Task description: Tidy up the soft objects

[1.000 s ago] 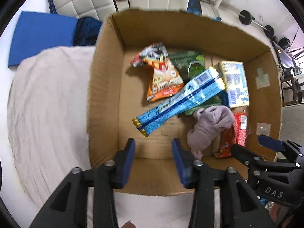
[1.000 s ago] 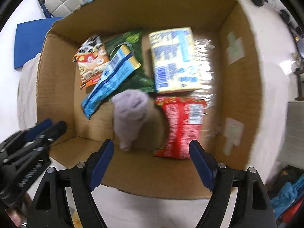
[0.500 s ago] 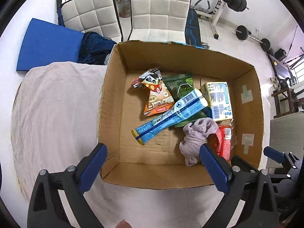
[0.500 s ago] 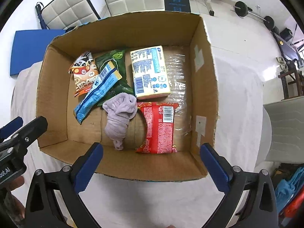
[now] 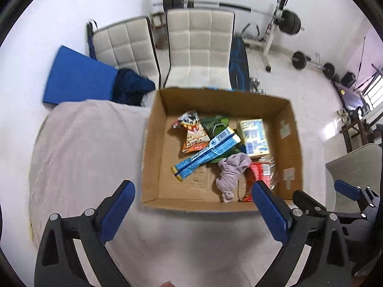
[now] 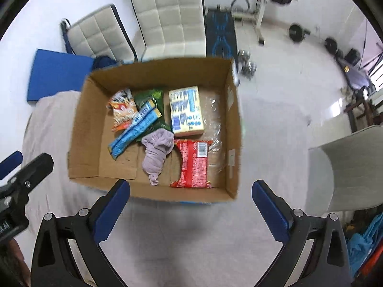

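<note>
An open cardboard box (image 5: 153, 148) (image 6: 81, 129) stands on a cloth-covered table. Inside lie a lilac cloth (image 5: 231, 172) (image 6: 156, 150), a long blue packet (image 5: 205, 153) (image 6: 134, 126), an orange snack bag (image 5: 194, 136) (image 6: 122, 110), a green bag (image 5: 215, 124) (image 6: 149, 98), a yellow-blue pack (image 5: 253, 136) (image 6: 186, 110) and a red packet (image 5: 261, 174) (image 6: 194, 165). My left gripper (image 5: 194, 210) is open and empty, held above the table in front of the box. My right gripper (image 6: 191, 210) is open and empty, also in front of the box.
The pale tablecloth (image 5: 86, 148) spreads left of the box. Two white quilted chairs (image 5: 198, 47) and a blue mat (image 5: 76, 79) stand behind. Weight equipment (image 5: 282, 24) is at the back. A grey chair (image 6: 352, 167) is to the right.
Both grippers have pulled back and up from the box. The left gripper's jaws have opened wide. The lilac cloth lies loose in the box.
</note>
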`<action>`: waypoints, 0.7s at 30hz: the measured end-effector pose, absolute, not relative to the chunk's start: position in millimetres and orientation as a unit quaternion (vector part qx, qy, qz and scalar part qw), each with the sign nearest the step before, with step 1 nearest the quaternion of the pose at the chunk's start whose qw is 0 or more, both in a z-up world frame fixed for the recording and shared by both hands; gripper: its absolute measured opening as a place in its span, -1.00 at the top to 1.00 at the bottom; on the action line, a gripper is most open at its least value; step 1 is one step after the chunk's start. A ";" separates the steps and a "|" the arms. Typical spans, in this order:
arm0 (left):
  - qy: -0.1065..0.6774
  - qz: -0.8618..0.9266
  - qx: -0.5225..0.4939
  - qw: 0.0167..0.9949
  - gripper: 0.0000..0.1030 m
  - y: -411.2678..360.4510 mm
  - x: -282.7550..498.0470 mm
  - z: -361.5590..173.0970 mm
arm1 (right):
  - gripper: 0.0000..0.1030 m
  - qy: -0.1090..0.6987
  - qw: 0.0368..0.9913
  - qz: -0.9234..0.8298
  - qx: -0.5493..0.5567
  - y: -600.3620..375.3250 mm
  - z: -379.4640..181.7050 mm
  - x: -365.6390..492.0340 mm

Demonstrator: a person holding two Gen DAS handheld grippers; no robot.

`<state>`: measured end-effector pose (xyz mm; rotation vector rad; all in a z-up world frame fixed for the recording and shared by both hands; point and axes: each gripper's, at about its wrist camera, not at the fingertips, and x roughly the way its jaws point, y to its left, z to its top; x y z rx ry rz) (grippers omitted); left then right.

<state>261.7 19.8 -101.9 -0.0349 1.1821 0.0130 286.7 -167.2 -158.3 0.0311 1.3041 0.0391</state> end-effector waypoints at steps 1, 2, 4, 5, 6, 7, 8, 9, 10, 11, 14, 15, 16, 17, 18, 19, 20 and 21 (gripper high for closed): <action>0.551 0.003 -0.018 0.834 -0.94 20.0 254.3 -93.3 | -1.00 0.601 0.799 0.019 0.014 -168.8 -149.3 279.3; 0.540 0.000 -0.020 0.841 -0.94 19.6 242.3 -79.9 | -1.00 0.593 0.805 0.023 0.017 -171.0 -137.2 269.0; 0.531 -0.001 -0.016 0.848 -0.94 17.8 228.8 -65.2 | -1.00 0.579 0.814 0.023 0.020 -175.2 -116.4 250.9; 0.530 -0.009 -0.010 0.848 -0.94 15.4 217.6 -56.2 | -1.00 0.573 0.819 0.025 0.021 -177.3 -105.9 241.3; 0.528 -0.013 -0.008 0.849 -0.94 13.7 210.2 -50.7 | -1.00 0.566 0.824 0.022 0.021 -179.6 -95.5 230.7; 0.525 -0.013 -0.005 0.851 -0.94 12.3 201.0 -44.2 | -1.00 0.560 0.828 0.018 0.018 -181.0 -87.9 222.4; 0.523 -0.014 -0.006 0.852 -0.94 11.9 194.0 -39.4 | -1.00 0.554 0.832 0.018 0.016 -181.9 -79.0 212.4; 0.521 -0.016 -0.010 0.853 -0.94 12.0 186.5 -34.0 | -1.00 0.550 0.835 0.019 0.015 -182.5 -72.3 204.0; 0.519 -0.016 -0.016 0.855 -0.94 13.1 179.5 -28.3 | -1.00 0.547 0.837 0.019 0.012 -182.6 -65.4 195.4; 0.517 -0.016 -0.023 0.855 -0.94 14.0 173.0 -22.2 | -1.00 0.544 0.839 0.019 0.011 -183.1 -58.2 186.9; 0.501 -0.011 -0.031 0.865 -0.94 15.7 155.4 -2.4 | -1.00 0.533 0.846 0.023 0.017 -186.9 -37.7 166.5; 0.497 -0.009 -0.029 0.867 -0.94 15.8 152.2 2.4 | -1.00 0.529 0.848 0.023 0.021 -188.0 -31.0 160.5; 0.492 -0.006 -0.024 0.870 -0.94 15.8 148.3 8.5 | -1.00 0.523 0.852 0.023 0.025 -189.8 -22.1 153.7; 0.487 -0.002 -0.022 0.873 -0.94 16.3 144.7 14.0 | -1.00 0.518 0.855 0.022 0.028 -191.3 -14.8 146.0; 0.483 -0.001 -0.023 0.875 -0.94 16.9 141.1 18.8 | -1.00 0.512 0.858 0.021 0.032 -192.7 -7.4 138.6; 0.481 -0.001 -0.026 0.877 -0.94 17.9 136.6 23.6 | -1.00 0.507 0.861 0.021 0.037 -194.3 0.0 131.7; 0.478 -0.004 -0.030 0.878 -0.94 18.8 131.6 29.5 | -1.00 0.503 0.863 0.022 0.039 -195.5 7.3 124.9; 0.477 -0.005 -0.033 0.878 -0.94 19.6 127.4 32.5 | -1.00 0.500 0.864 0.023 0.042 -196.3 13.7 118.3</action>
